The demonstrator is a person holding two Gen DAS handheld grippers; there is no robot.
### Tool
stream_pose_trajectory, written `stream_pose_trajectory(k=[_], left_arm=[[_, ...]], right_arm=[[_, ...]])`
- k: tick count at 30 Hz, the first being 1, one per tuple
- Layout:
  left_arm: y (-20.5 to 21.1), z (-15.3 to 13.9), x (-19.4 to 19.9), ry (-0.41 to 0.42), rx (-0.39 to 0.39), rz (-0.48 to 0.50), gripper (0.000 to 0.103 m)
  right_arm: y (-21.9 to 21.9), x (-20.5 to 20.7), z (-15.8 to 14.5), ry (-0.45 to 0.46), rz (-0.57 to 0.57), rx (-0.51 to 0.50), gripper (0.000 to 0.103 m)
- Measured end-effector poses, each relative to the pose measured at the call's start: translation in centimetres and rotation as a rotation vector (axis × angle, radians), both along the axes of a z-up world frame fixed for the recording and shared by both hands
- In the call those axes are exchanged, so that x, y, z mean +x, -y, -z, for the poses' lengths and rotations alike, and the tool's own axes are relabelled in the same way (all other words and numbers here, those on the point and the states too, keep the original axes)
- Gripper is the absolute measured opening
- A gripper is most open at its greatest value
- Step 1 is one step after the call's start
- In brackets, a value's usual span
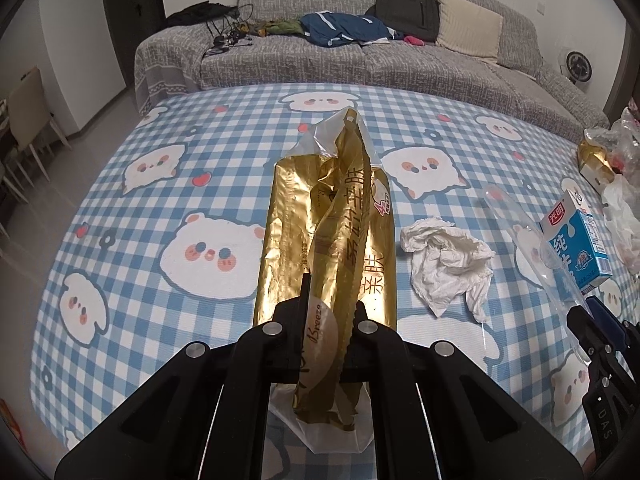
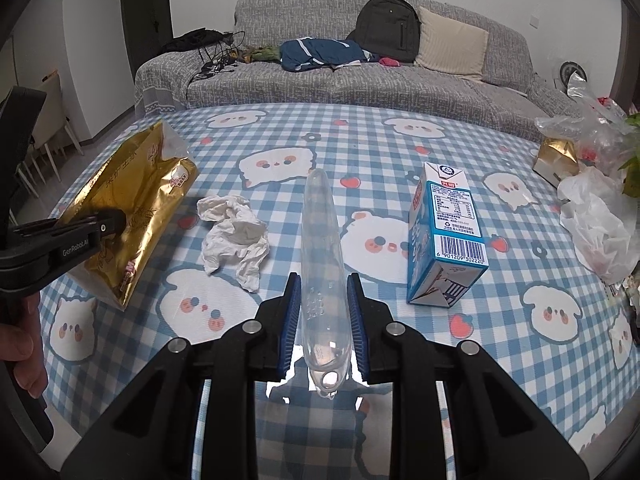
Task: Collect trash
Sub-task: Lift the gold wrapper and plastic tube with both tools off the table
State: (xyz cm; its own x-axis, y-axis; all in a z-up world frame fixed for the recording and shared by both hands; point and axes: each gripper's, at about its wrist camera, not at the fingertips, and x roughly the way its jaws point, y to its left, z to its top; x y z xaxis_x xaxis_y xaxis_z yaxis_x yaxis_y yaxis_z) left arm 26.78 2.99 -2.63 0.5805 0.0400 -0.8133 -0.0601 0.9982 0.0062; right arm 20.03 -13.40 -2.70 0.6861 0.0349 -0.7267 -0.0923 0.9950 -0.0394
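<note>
While I look down both claws, the sofa (image 2: 360,80) fills the back of the room, draped in a grey woven cover, with a dark backpack (image 2: 390,28) and a ribbed cream cushion (image 2: 452,42) on it. Nearer me lies the counter (image 2: 400,152), spread with a blue-and-white checked cloth printed with round white cartoon animals.

My left claw (image 1: 326,312) is pinched tight on the gold wrapper (image 1: 328,216): a long, crinkled foil bag with a clear plastic end and a serrated edge, held up off the cloth. From the right wrist I see the same wrapper (image 2: 128,208) hanging tilted from that claw at the left edge.

Standing on the cloth at the right is a milk carton (image 2: 444,236), a blue-and-white box with a barcode facing me. Beside the wrapper, a tissue (image 2: 234,232) lies on the cloth, white, soft and crumpled.

My right claw (image 2: 324,300), with ribbed blue pads, is closed on a clear tube (image 2: 322,240), a slim, rounded plastic shape pointing away from me above the cloth.
</note>
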Motion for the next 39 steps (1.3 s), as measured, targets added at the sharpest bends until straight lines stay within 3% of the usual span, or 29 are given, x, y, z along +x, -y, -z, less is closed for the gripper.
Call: stream_pose_trajectory(k=[15, 39], left_arm=[[-0.5, -0.4, -4.1, 0.004, -0.023, -0.005, 0.006], [-0.1, -2.0, -13.3, 0.047, -0.063, 0.012, 0.006]], right_arm=[[0.8, -2.7, -0.7, 0.022, 0.017, 0.016, 0.022], [1.6, -10.6, -2.9, 0.083, 0.034, 0.027, 0.022]])
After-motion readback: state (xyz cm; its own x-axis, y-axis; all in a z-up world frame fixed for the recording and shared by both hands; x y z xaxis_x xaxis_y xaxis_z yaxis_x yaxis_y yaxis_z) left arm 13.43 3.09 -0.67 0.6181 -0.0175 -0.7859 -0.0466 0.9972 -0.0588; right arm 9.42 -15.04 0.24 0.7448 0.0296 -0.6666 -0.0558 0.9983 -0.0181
